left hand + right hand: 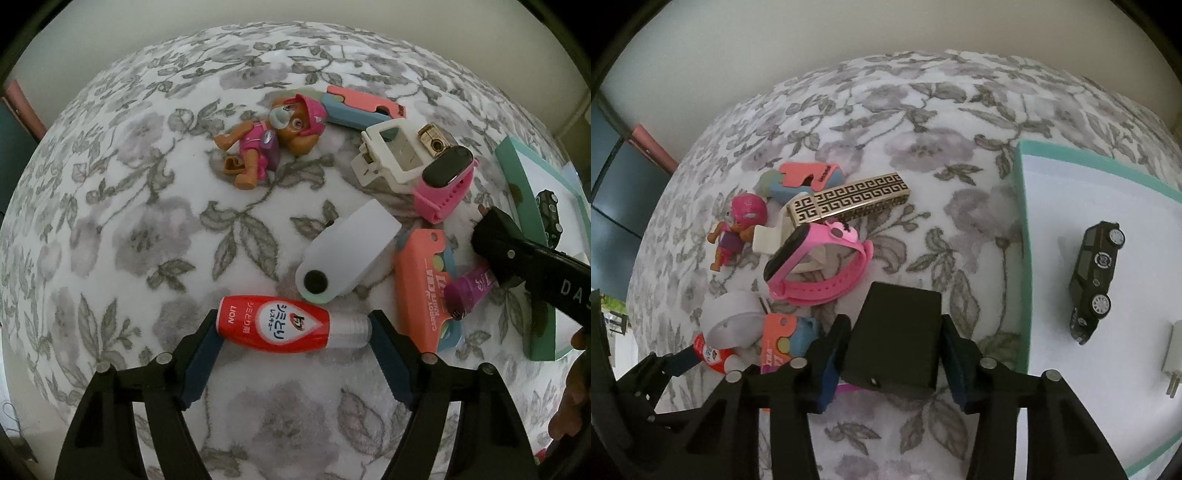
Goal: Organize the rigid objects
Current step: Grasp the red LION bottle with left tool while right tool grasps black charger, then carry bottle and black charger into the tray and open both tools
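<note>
My left gripper (295, 328) is shut on a red LION bottle (275, 325) with a clear cap, gripped end to end just above the floral cloth. My right gripper (892, 343) is shut on a black box (895, 338), held above the cloth left of the teal-rimmed tray (1021, 236); it shows in the left wrist view (495, 236) too. A dark toy car (1095, 286) and a white plug (1174, 356) lie in the tray.
On the cloth lie a pink pup figure (273, 140), two coral carrot knives (423, 288) (362, 107), a white flip case (347, 254), a white clip (388, 155), a pink watch (816, 264), a gold patterned lighter (849, 203) and a purple tube (467, 293).
</note>
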Motion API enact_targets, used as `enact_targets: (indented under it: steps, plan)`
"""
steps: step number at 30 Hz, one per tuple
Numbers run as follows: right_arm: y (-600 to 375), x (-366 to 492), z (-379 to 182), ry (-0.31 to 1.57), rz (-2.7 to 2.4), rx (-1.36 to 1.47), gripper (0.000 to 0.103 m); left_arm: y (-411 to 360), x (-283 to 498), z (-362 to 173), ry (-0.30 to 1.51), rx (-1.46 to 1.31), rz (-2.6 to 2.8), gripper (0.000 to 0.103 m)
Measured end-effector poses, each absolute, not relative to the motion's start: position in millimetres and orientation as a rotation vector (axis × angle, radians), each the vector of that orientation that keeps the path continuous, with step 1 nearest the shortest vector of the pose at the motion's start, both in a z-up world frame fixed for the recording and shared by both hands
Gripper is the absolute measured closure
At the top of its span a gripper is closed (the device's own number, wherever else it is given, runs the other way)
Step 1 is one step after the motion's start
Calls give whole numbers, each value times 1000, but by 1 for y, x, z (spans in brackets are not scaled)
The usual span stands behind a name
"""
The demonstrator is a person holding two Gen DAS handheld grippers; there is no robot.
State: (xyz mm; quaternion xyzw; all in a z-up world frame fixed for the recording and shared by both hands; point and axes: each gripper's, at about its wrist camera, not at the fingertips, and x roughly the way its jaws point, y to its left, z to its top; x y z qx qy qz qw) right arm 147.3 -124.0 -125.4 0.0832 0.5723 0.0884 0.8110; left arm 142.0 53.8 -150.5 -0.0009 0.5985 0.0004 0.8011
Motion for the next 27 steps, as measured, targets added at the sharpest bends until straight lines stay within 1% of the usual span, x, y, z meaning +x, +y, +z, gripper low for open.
enact_targets:
  steps: [4,8,14,23,27]
  plan:
    - [-131,146,-126,1229,180,209,60,55,139,-149,1282,2,7,24]
    - [-127,144,-126,1231,181,183,60,55,129,-144,1281,-2,3,24]
    - [-133,140,-120,1220,198,230,60,52,124,-133,1279,-64,-19,24]
    - [-153,132,-87,1102,180,286,60,46,117,-97,1236,-60,-1,24]
    - [-165,129,-74,1046,120,284,60,41,126,-74,1206,-77,-22,24]
